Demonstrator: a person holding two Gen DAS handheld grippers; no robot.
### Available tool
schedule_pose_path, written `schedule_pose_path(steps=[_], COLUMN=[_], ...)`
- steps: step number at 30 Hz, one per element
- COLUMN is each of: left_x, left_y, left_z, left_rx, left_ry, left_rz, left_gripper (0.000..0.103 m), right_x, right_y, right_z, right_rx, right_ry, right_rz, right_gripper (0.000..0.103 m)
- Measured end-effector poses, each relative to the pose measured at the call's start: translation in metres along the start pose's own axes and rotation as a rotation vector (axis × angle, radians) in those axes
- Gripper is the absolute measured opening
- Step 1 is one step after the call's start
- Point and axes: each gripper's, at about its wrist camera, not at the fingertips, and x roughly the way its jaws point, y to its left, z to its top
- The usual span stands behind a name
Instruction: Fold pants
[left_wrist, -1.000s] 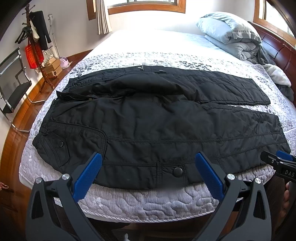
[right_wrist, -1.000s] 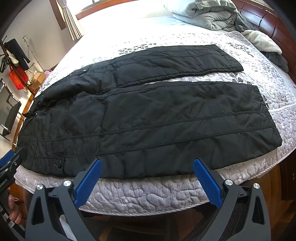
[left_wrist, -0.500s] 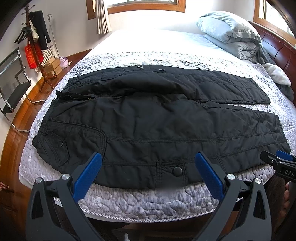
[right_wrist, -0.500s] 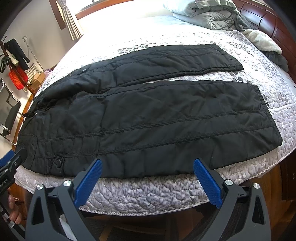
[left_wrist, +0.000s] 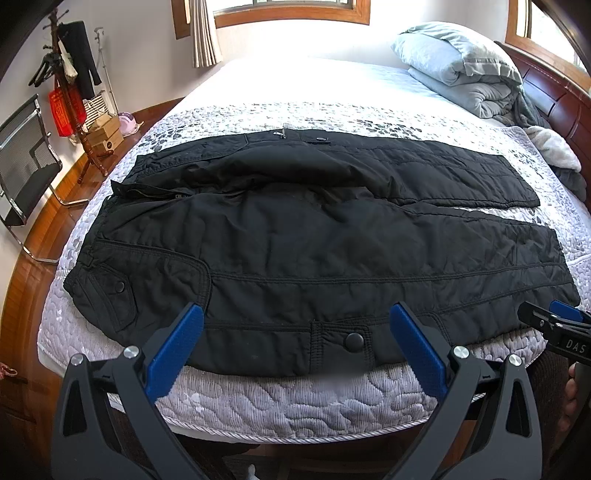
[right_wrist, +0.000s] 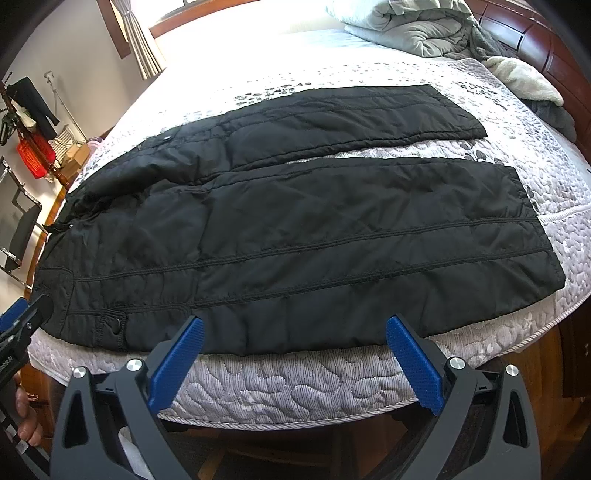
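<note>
On the bed (left_wrist: 295, 398), the black pants (left_wrist: 314, 258) lie flat just beyond your wide-open, empty left gripper (left_wrist: 295, 328) and right gripper (right_wrist: 293, 341), long axis left-right, waistband left, nearer your left hand.

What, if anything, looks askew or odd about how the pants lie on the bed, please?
The pants lie flat, legs apart, but the waist end is rumpled: the fly gapes open and fabric is bunched near the crotch. The near edge sits close to the bed's edge. Both grippers, left and right, are open and empty.
</note>
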Motion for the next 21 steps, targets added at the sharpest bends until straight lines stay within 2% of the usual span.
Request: schedule_pose_path(steps=[16,21], left_x=[0.004,0.010], left_y=[-0.002,-0.002], left_z=[0.003,0.008], left_rx=[0.006,0.011], left_ry=[0.011,0.024], left_rz=[0.004,-0.001], left_gripper=[0.100,0.100], right_x=[0.006,0.007], right_y=[0.000,-0.003], right_z=[0.000,0.010], right_rx=[0.004,-0.016], right_ry=[0.013,0.011], right_rz=[0.000,0.011], right_gripper=[0.099,0.099])
